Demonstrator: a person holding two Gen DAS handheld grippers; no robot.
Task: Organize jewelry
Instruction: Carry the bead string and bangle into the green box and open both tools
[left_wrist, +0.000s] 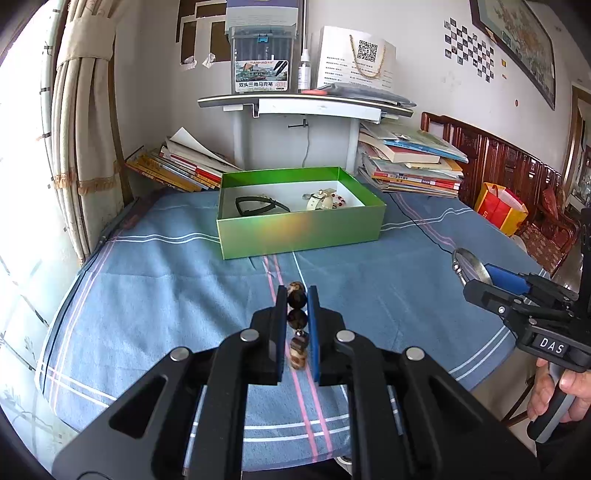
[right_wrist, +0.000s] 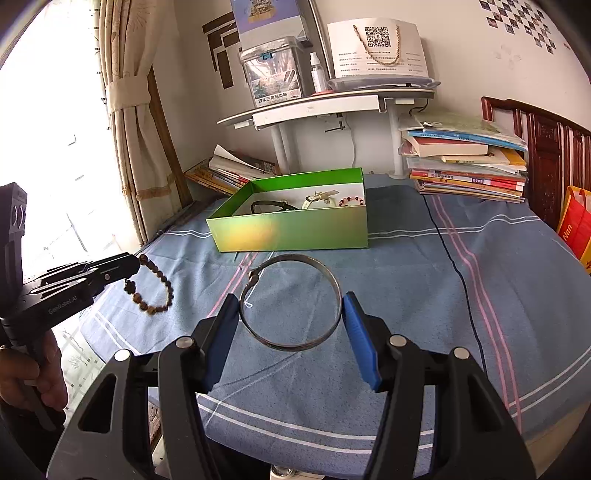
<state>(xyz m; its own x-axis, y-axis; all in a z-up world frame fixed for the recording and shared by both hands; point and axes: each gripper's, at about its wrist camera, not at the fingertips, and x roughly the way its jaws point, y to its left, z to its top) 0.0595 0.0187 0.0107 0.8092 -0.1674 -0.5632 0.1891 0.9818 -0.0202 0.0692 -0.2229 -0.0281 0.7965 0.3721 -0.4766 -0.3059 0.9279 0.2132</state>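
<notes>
Curtain (right_wrist: 129, 92) hangs at far left. Next, left gripper (left_wrist: 297, 295) is pinching the brown bead bracelet (right_wrist: 155, 291) above the blue cloth (left_wrist: 166, 277). Green box (left_wrist: 299, 229) stands in the middle (some jewelry already inside). Right gripper (right_wrist: 291, 306) clamps the silver bangle (right_wrist: 291, 301) across its width.

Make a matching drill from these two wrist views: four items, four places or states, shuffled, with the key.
Items:
1. beaded bracelet
2. metal bangle
3. green box
4. stack of books

Places or states:
A. spanned between the right gripper's blue pads
B. open on the blue cloth, jewelry inside
C. pinched in the left gripper, dangling
D. piled at the table's back right, beside the white shelf

Pairs: 1-C, 2-A, 3-B, 4-D
</notes>
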